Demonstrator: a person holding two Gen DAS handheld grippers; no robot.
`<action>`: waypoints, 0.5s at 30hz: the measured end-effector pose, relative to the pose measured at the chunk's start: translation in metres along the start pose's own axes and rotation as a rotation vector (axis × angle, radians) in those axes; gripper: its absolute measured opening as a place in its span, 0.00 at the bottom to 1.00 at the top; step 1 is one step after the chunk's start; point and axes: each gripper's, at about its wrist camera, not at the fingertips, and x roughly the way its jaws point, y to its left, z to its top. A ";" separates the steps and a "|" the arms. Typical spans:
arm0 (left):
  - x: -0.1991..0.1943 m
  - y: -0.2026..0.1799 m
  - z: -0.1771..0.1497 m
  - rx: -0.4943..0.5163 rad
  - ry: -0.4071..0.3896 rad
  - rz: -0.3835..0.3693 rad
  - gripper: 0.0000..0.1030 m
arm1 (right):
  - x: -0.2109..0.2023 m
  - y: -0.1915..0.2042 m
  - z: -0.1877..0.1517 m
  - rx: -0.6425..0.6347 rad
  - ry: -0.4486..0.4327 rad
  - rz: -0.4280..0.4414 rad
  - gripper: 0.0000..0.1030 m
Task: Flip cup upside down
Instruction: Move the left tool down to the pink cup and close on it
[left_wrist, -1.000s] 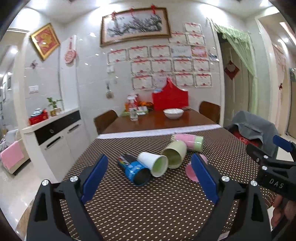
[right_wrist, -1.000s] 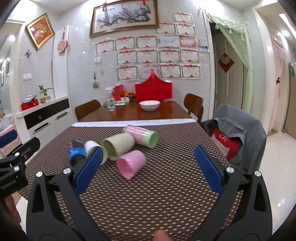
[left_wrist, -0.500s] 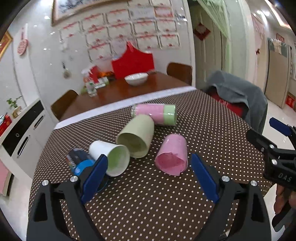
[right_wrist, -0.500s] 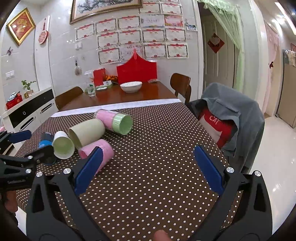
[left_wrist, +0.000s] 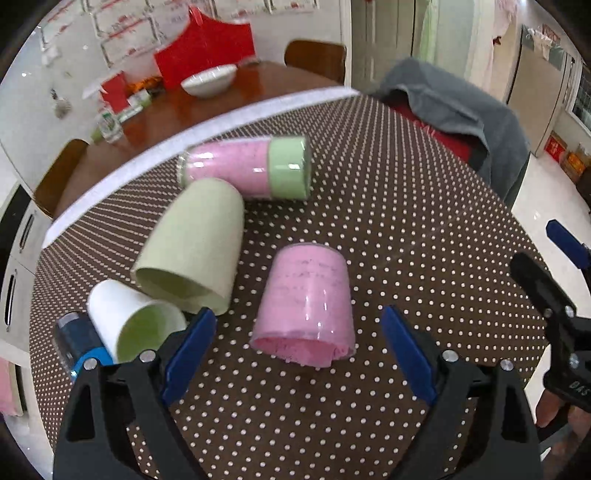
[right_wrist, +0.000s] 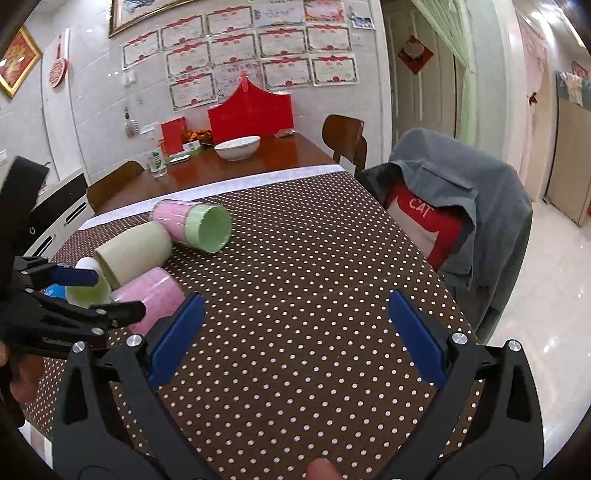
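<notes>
Several cups lie on their sides on the brown dotted tablecloth (left_wrist: 406, 206). A pink cup (left_wrist: 308, 308) lies with its mouth toward me, just ahead of my open left gripper (left_wrist: 299, 350), between the lines of its two fingers. Behind it lie a pale green cup (left_wrist: 195, 247), a white cup with a green inside (left_wrist: 129, 317), a blue cup (left_wrist: 77, 347) and a pink-and-green cup (left_wrist: 251, 170). My right gripper (right_wrist: 295, 332) is open and empty over the tablecloth, to the right of the pink cup (right_wrist: 155, 295). The left gripper (right_wrist: 85, 295) shows in the right wrist view.
A chair draped with a grey jacket (right_wrist: 461, 206) stands at the table's right edge. Beyond the tablecloth the wooden table (right_wrist: 236, 166) holds a white bowl (right_wrist: 236, 147), a bottle and a red box. A cabinet stands at the left.
My left gripper has moved forward and tilted down toward the pink cup, which now sits close in front of its fingers. The right gripper has shifted little.
</notes>
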 end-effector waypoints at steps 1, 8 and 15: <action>0.003 -0.001 0.001 0.002 0.012 -0.003 0.87 | 0.002 -0.002 0.000 0.001 0.003 -0.001 0.94; 0.026 -0.006 0.006 0.023 0.060 -0.017 0.87 | 0.011 -0.007 -0.002 0.019 0.021 0.005 0.94; 0.037 -0.005 0.010 0.030 0.052 -0.033 0.75 | 0.009 -0.006 -0.007 0.019 0.020 0.003 0.94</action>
